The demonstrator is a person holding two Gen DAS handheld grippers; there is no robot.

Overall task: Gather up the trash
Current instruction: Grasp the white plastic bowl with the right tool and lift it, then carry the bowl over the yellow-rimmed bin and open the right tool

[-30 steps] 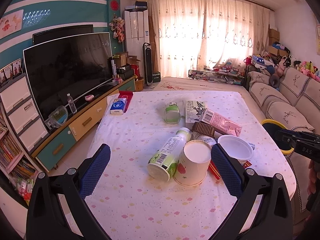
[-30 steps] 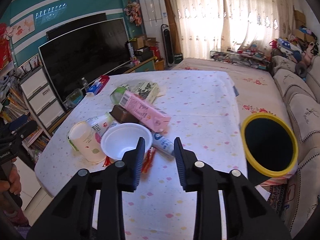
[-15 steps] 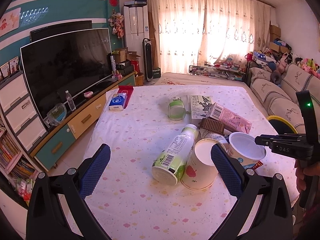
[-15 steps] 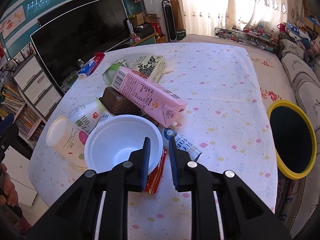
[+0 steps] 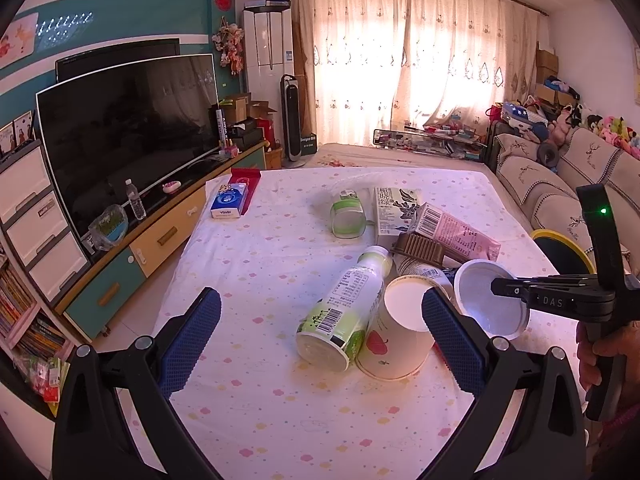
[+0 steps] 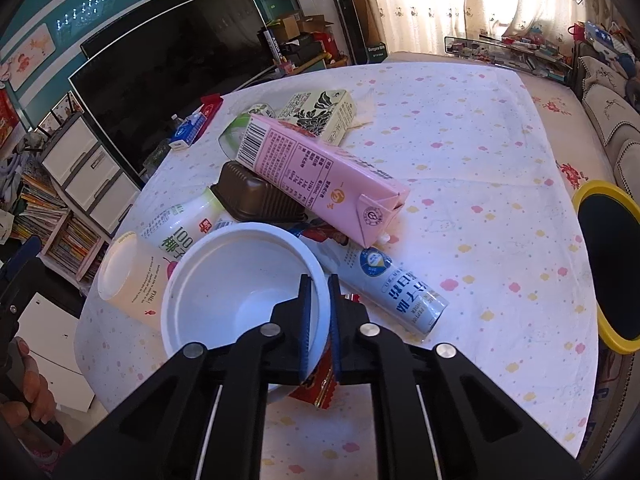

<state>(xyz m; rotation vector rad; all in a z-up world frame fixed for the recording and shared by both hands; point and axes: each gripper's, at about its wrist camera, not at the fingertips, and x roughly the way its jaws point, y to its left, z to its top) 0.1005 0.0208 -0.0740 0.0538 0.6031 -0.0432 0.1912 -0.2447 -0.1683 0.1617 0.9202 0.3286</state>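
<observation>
A pile of trash lies on the dotted tablecloth: a green-label bottle (image 5: 348,308), a paper cup (image 5: 396,328) on its side, a pink carton (image 6: 320,176), a brown tray (image 6: 256,196) and a blue-white can (image 6: 396,288). My right gripper (image 6: 319,284) is shut on the near rim of a white bowl (image 6: 232,292). In the left wrist view the white bowl (image 5: 480,304) hangs tilted from the right gripper (image 5: 496,288). My left gripper (image 5: 319,304) stands open over the table, in front of the bottle and cup, holding nothing.
A yellow-rimmed black bin (image 6: 608,264) stands beside the table on the sofa side. A red wrapper (image 6: 316,384) lies under the bowl. A green cup (image 5: 347,216), a patterned carton (image 5: 394,208) and a tissue pack (image 5: 228,200) lie farther back. A TV (image 5: 120,128) lines the left.
My right gripper came down over the bowl's rim and closed on it; the bowl now sits tilted up. The left gripper drifted slightly closer to the pile.
</observation>
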